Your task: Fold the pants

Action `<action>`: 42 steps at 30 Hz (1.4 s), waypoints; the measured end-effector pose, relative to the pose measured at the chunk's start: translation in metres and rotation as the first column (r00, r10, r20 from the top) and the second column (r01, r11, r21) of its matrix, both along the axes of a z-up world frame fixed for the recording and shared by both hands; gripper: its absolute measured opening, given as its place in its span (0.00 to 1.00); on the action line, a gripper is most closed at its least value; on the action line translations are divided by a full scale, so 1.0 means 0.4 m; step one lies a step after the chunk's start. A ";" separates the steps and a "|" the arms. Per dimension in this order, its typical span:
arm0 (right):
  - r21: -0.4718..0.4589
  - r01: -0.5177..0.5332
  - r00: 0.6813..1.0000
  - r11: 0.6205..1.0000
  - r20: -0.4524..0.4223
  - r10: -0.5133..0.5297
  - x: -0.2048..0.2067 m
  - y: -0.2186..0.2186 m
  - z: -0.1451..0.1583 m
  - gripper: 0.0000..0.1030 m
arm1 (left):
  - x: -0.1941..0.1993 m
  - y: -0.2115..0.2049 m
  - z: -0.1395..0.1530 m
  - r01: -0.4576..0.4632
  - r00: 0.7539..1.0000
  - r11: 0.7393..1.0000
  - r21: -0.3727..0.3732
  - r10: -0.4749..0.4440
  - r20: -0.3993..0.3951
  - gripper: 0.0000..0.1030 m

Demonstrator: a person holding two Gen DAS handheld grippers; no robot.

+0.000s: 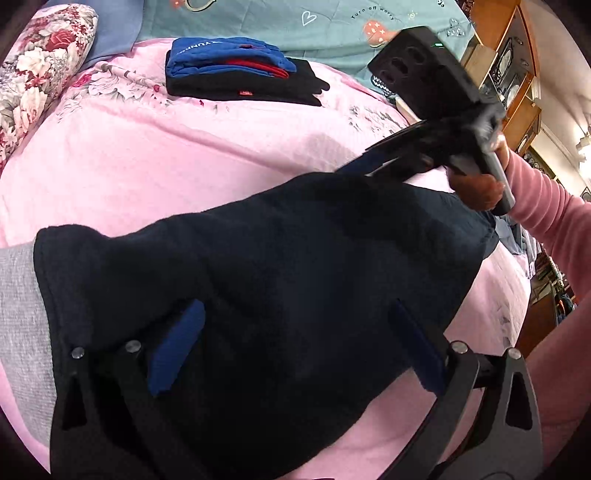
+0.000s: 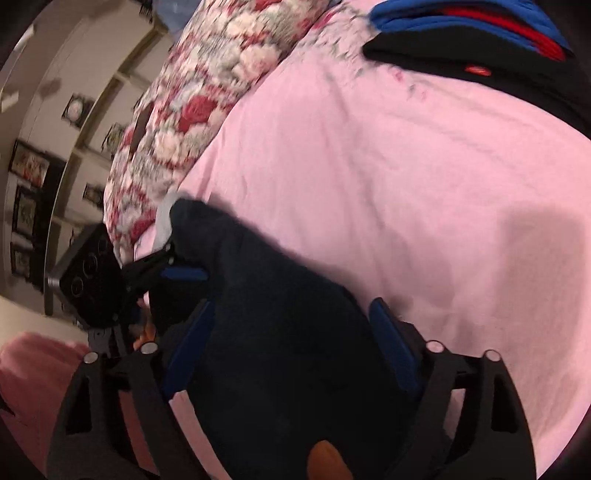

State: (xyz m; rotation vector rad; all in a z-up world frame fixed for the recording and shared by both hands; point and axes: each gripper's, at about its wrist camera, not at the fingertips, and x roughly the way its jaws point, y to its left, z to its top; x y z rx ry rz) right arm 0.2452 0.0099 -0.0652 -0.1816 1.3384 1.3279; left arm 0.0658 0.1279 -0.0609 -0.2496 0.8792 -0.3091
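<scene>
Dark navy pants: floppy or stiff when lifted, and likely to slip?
Likely floppy: the dark navy pants sag and crease between the left claw and right claw. Probably not slippery, since the surface looks fleecy. Seemingly thick, so folds may spring open.

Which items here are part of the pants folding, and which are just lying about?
In the job:
- dark pants
- left gripper, fingers spread over the pants
- right gripper, fingers spread over the pants

Lying about:
- folded clothes stack
- floral pillow
- teal quilt
- pink bedsheet, only the work surface
</scene>
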 end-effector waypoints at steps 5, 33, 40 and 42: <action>-0.022 -0.164 0.986 0.986 0.008 0.165 -0.058 -0.004 0.025 0.80 | -0.002 0.015 0.002 -0.001 1.000 0.999 -0.050 0.001 0.002 0.98; 0.150 -0.141 0.964 0.979 -0.204 0.171 -0.004 0.065 -0.076 0.79 | -0.011 0.019 0.013 -0.023 1.000 0.997 -0.070 0.024 0.006 0.98; 0.169 -0.005 0.989 0.986 -0.143 0.029 0.063 0.016 -0.093 0.51 | -0.007 0.109 0.057 -0.129 0.986 0.989 -0.072 0.136 0.093 0.98; 0.177 0.018 0.987 0.984 -0.161 0.011 0.069 0.006 -0.096 0.51 | 0.029 0.128 0.004 -0.183 0.983 0.983 0.013 0.183 -0.009 0.97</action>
